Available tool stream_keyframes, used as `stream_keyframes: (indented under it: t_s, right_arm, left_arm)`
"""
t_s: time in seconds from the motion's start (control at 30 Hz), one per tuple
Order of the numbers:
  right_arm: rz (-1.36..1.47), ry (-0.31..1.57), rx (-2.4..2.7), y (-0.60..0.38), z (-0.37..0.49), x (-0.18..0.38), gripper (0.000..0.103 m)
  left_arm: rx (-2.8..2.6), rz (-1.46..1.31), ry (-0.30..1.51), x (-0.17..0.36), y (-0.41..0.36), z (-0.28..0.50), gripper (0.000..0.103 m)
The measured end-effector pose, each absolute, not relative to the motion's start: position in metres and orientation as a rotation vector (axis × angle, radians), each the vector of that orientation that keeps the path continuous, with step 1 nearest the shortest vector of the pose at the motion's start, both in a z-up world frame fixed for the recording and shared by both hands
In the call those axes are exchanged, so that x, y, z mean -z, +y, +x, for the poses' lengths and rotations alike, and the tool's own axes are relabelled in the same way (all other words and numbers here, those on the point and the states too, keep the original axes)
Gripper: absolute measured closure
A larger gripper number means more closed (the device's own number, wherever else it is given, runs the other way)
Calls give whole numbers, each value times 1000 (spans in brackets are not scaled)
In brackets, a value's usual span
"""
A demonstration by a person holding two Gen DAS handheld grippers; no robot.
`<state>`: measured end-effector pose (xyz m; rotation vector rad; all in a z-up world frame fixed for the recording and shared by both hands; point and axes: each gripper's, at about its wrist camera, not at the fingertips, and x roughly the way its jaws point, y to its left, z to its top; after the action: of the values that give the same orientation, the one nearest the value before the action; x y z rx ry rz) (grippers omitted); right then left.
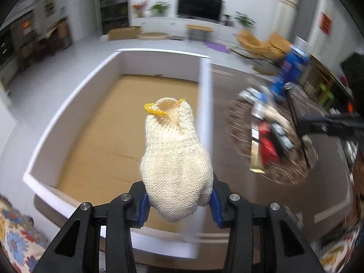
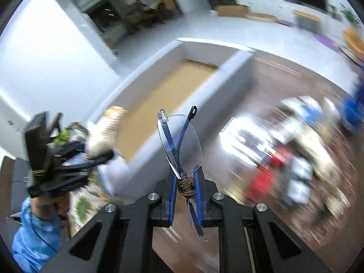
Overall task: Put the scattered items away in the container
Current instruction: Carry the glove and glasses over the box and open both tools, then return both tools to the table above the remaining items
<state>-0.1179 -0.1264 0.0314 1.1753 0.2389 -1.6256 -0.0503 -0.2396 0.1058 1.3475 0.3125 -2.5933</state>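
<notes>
My left gripper [image 1: 178, 201] is shut on a cream knitted pouch [image 1: 175, 159] with a yellow cord, held up over the near edge of the white box [image 1: 75, 97] with its brown cardboard floor. My right gripper [image 2: 185, 188] is shut on a pair of folded rimless glasses [image 2: 179, 141] with blue arms, held in the air to the right of the same white box [image 2: 232, 68]. In the right wrist view the left gripper [image 2: 100, 157] shows blurred at the left with the pouch. At the right edge of the left wrist view, the right gripper's [image 1: 304, 125] jaws cannot be made out.
A round woven tray [image 1: 270, 141] with several small items, one of them red, lies on the dark wooden table [image 1: 238, 193] right of the box. A blue carton [image 1: 291, 68] stands behind it. A flowered cloth [image 1: 18, 238] lies at the lower left.
</notes>
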Motion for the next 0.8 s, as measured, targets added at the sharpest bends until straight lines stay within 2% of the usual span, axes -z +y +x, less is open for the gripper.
stream_keyframes:
  t_s: [0.2,0.5,0.57,0.6,0.63,0.7,0.8]
  right_arm:
    - [1130,188,1523,-252,-80,-14,88]
    - [1199,331,1541,-341,-49,56,87]
    - [1215,334,1559,-346,-50,64,74]
    - [1215,340,1571,-347,-48,62,54]
    - [1200,341,1583,-346,-45,59,40]
    - [1152,328,1607,-341,-45,50,32]
    - [1121,266,1623,-323,-52,37,31]
  left_arm:
    - [2461,1359,422,-79,-314,-56,60]
    - [2342,1456,418,-29,-360,-72,59]
    - [2305,1482,433,-20,-369,-75,53]
    - [2276,1494,441,-15,-373,-75,49]
    - [2264,1494,443,-13,-375,-75,49]
    - [2271,1483,430,-11,-373,-73,46]
    - [2283,1460,435,-13,-367,-74,36]
